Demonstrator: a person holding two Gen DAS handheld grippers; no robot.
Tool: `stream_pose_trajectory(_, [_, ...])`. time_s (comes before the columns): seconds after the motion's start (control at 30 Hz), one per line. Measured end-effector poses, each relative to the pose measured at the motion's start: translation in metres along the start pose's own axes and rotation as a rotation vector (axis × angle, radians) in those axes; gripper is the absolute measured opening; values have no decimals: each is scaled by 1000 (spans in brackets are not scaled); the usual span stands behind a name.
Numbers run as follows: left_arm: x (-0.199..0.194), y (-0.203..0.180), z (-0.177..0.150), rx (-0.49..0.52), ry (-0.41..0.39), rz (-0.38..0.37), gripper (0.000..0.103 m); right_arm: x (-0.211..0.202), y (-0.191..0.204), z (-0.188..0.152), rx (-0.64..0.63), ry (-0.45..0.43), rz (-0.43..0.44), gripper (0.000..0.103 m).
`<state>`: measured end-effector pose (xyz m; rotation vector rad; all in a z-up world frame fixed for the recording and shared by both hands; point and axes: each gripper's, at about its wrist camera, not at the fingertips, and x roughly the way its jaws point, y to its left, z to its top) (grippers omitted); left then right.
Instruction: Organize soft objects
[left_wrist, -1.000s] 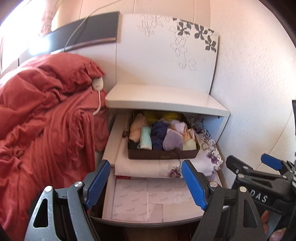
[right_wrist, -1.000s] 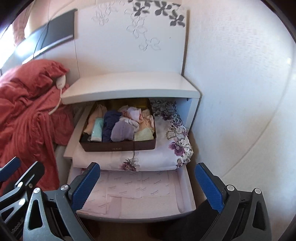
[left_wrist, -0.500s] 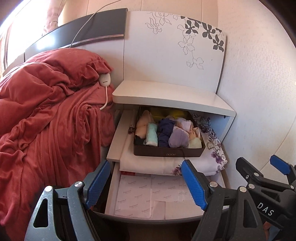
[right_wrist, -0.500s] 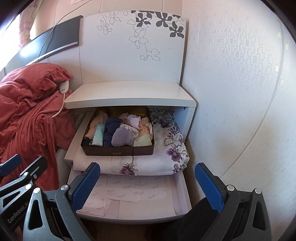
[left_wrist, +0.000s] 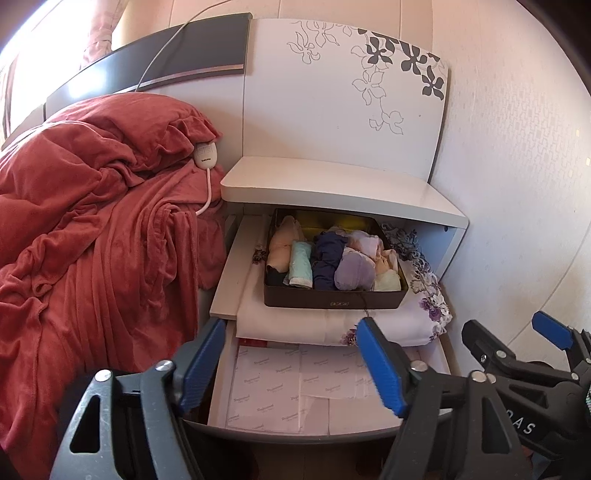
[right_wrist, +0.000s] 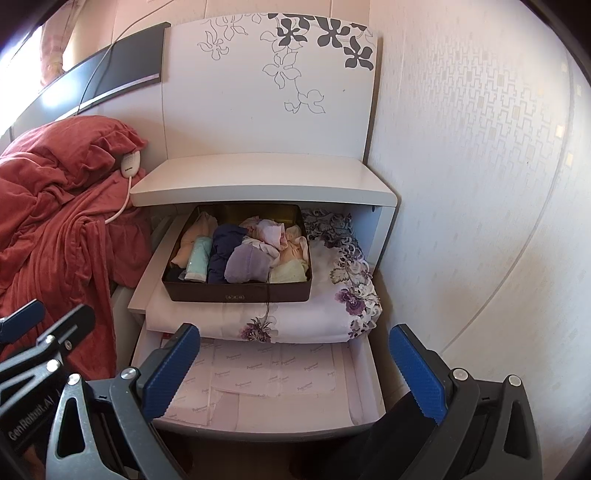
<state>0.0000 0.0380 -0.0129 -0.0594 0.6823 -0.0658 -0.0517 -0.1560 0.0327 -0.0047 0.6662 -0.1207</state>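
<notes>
I held the left gripper (left_wrist: 291, 363) and right gripper (right_wrist: 295, 373) wide and empty, near the dark box (right_wrist: 238, 291) of rolled garments (right_wrist: 243, 264), to survey them

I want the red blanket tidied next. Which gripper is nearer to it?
Left. The left gripper is beside the red blanket; the right gripper sits further right, at the drawers.
</notes>
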Motion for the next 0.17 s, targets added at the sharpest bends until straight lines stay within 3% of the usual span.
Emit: stream_pose_trajectory(0.17, [-2,-2,1,6,-18,-12,69,5,1,-2,-6,19,3,103])
